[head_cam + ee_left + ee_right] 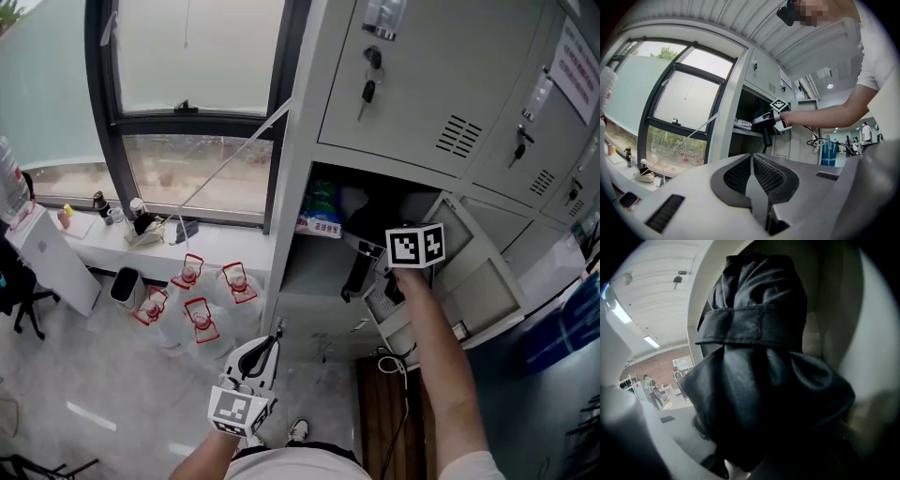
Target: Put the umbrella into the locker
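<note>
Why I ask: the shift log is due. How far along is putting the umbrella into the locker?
Done: the locker door stands open and the folded black umbrella is picked up. In hand: the right tool grips it at the open compartment. Still to do: set it inside, let go, withdraw. The left tool is shut and empty.

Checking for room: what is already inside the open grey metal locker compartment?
A green-and-white packet lies at the left of the open grey metal locker compartment. The right gripper holds the black folded umbrella at the opening; the dark space behind it is covered.
</note>
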Demonstrator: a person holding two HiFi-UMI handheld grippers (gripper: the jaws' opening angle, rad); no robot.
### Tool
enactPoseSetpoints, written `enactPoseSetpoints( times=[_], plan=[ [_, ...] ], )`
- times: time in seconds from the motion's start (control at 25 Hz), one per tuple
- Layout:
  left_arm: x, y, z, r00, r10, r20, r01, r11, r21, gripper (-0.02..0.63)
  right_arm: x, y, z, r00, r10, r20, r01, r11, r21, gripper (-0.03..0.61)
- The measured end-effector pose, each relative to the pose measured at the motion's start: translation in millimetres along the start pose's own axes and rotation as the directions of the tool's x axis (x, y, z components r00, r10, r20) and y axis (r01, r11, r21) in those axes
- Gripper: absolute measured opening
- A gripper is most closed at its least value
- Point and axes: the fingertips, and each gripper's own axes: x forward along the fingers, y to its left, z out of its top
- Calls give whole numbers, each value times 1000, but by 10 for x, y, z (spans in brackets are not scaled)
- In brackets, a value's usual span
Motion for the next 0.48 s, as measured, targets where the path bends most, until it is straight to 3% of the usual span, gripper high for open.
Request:
enactPoseSetpoints(
  times=[0.2, 0.48],
  plan=[
    [35, -27, 1, 1000, -17, 1, 17, 1000, 1, 38, 41, -170, 14, 995, -78, -66, 76, 996, -35, 209],
    [114, -57, -22, 999, -43, 0, 43, 999, -14, 38, 160, -243, 155, 987, -113, -113, 110, 993, -36, 209]
  ],
)
